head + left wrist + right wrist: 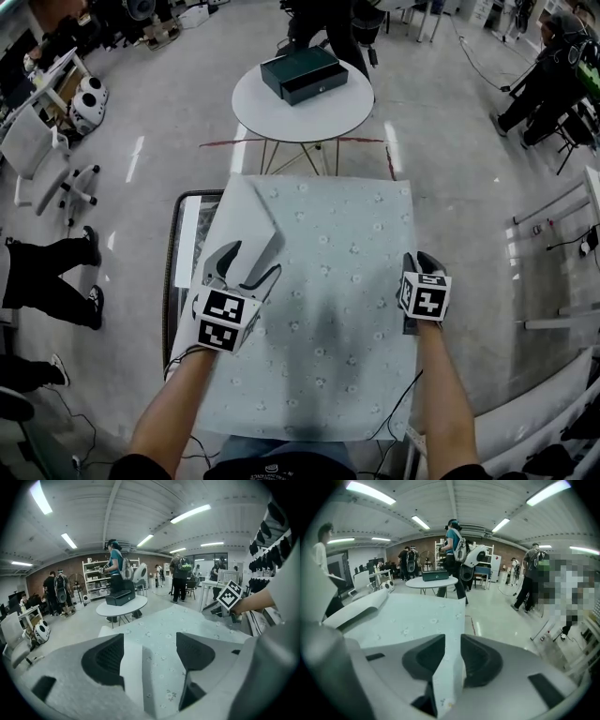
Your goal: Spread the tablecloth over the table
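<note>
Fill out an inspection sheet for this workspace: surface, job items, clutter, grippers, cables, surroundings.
Surface: table, a dark strip on its left side uncovered.
Job's things: tablecloth lies flat over most of the table; its far left corner is folded back, white underside up.
Clutter: nothing seen on the cloth.
Grippers: left gripper open over that corner; right gripper open, the cloth's right edge between its jaws.
Cables: thin cable by the table's near right corner.
Surroundings: round table with a dark box beyond; people around.

The head view looks steeply down from behind the left gripper [255, 260] and right gripper [422, 260], whose own close views look ahead past their jaws, sharing the tablecloth [328, 281] and round table [302, 117].
</note>
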The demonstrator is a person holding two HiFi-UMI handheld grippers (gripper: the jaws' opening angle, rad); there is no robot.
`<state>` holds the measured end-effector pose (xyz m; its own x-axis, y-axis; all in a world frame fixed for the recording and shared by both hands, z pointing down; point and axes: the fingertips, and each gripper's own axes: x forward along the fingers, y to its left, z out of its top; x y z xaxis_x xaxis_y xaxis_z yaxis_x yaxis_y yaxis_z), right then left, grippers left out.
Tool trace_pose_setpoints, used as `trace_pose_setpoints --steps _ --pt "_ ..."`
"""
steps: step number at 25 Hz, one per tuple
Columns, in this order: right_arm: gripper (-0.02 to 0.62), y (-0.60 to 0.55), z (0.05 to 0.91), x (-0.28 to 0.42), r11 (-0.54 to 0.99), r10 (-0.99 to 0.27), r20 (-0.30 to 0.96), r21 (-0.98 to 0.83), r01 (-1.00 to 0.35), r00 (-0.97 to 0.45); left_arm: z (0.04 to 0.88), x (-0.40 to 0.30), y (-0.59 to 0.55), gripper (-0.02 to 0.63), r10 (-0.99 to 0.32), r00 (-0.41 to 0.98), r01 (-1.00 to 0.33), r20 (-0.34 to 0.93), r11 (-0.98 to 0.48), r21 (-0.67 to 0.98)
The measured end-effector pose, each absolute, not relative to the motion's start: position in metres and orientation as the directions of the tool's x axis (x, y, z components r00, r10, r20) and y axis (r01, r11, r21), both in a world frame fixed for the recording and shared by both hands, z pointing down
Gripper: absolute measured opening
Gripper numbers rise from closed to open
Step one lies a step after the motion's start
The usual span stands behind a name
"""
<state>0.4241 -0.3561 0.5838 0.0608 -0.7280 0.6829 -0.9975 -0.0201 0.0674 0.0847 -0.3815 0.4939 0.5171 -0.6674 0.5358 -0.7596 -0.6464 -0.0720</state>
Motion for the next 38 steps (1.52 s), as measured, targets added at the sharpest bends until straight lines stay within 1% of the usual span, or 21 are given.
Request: trace_pose_setpoints --steps 11,19,27,34,36,38 --pt "0.112 -0.33 0.484 0.37 0.034 -0.837 0.547 0.087 -0.996 0.019 0.466 0.067 -0.357 0.359 -0.675 0.546 -0.75 0.496 -0.657 -0.068" --pt "0.112 -0.314 0.43 0.299 0.092 -0.887 0.46 0.061 -0.994 -0.054 0.45 0.037 -0.339 0.359 -0.691 0.548 -0.758 0.472 -0.648 -0.069" --pt "0.112 -0.31 0.419 0.233 0.148 -0.898 0.423 0.037 -0.988 -0.119 0.466 0.01 -0.333 0.359 -0.679 0.537 -0.757 0.501 -0.65 -0.069" --pt "0.111 -0.314 0.438 0.192 0.21 -0.874 0.447 -0.002 -0.978 -0.188 0.505 -0.003 -0.329 0.36 -0.635 0.507 -0.735 0.583 -0.672 -0.093" --pt "0.112 -0.318 0.446 0.188 0.222 -0.866 0.457 -0.012 -0.975 -0.203 0.518 -0.005 -0.331 0.38 -0.619 0.493 -0.72 0.611 -0.685 -0.113" --pt "0.111 -0.321 0.454 0.184 0.233 -0.858 0.467 -0.022 -0.972 -0.216 0.531 -0.006 -0.333 0.387 -0.603 0.479 -0.704 0.638 -0.698 -0.131"
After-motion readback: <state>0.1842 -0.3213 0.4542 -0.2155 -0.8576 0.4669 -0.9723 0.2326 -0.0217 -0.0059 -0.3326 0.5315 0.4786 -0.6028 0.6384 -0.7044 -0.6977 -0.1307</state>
